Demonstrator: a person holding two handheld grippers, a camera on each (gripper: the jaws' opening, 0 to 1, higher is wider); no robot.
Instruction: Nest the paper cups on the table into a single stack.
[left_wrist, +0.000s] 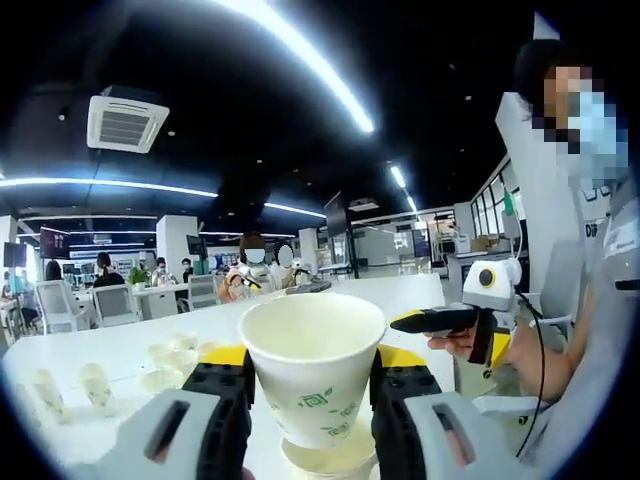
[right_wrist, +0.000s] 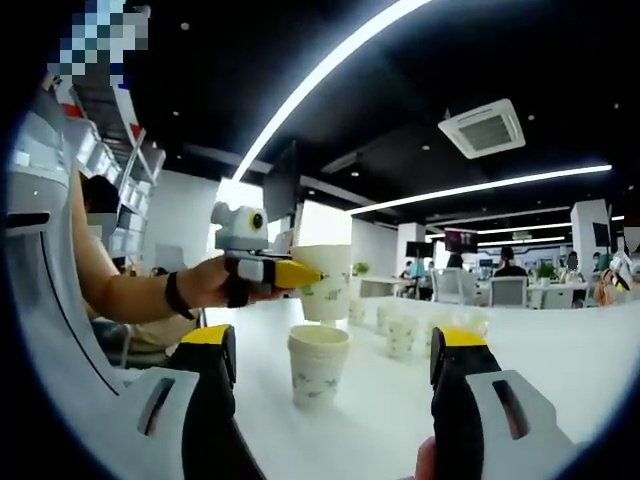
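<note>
Paper cup clamped in left gripper; right gripper agape, bare.

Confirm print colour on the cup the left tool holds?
Green motif on a white paper cup, gripped by the left tool. Clearest in the left gripper view.

A long white table carried several white paper cups with green markings. In the right gripper view, one upright stack of cups stood alone on the tabletop. Beyond that stack, farther along the table, a loose cluster of single cups stood close together. In the left gripper view, more cups stood on the same table, two of them apart from the rest, towards its near edge.
</note>
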